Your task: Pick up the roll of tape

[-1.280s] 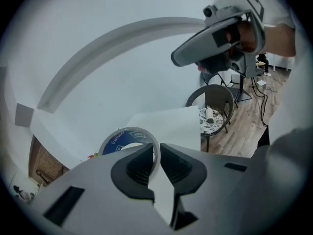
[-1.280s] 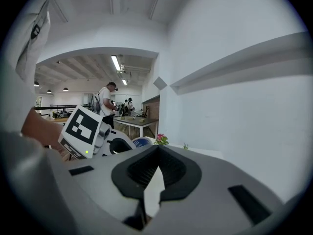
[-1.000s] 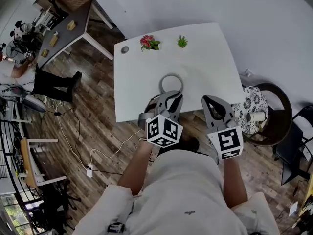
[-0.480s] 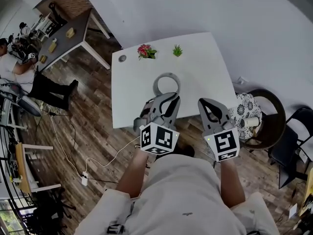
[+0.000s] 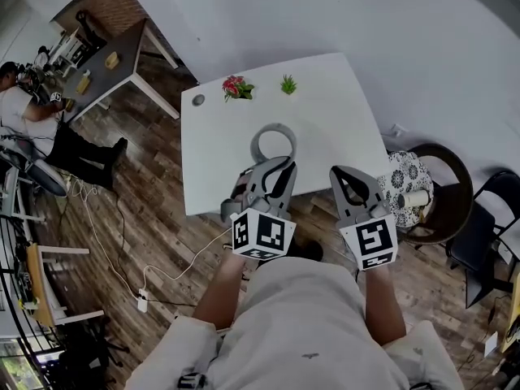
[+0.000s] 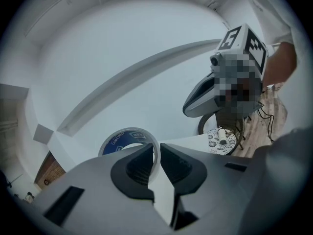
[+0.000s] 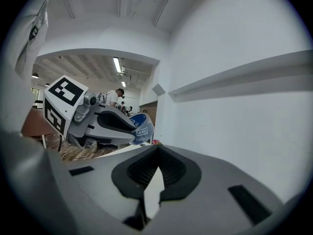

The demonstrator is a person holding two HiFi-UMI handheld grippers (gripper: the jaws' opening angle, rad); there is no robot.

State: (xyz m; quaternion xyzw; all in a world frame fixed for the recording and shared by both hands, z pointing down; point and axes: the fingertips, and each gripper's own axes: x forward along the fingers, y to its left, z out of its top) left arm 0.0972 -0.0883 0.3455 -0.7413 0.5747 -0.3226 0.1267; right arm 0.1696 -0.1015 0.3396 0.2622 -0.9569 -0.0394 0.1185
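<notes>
Looking down past the two marker cubes, I have the left gripper [image 5: 275, 162] [image 6: 157, 150] closed on the roll of tape [image 5: 253, 145] [image 6: 117, 140]. Its fingers pinch the ring's wall, one inside the hole and one outside. The roll hangs over the near half of the white desk [image 5: 341, 120], roughly midway between its left and right edges. In the right gripper view the roll [image 7: 141, 125] sits clear above the desk top. The left gripper's own body hides the nearest part of the ring from my head view.

The right gripper [image 5: 348, 173] [image 7: 157, 153] is just beside it at the near edge, towards the near-right corner, with its jaws together on nothing.

Along the far edge stand a red flowering plant [image 5: 236, 88] and a small green plant [image 5: 288, 84], well apart from the roll. A small dark disc [image 5: 198, 100] lies by the far-left corner; I can't tell what it is.

Off the desk's right edge, a round wicker chair [image 5: 455, 193] holds a patterned cushion [image 5: 402, 181], and a pale cylinder [image 5: 416, 197] lies on that. On the wooden floor off the left edge a white cable [image 5: 106, 242] trails. Further left a person [image 5: 24, 116] sits near a dark table [image 5: 122, 51] carrying several small things.
</notes>
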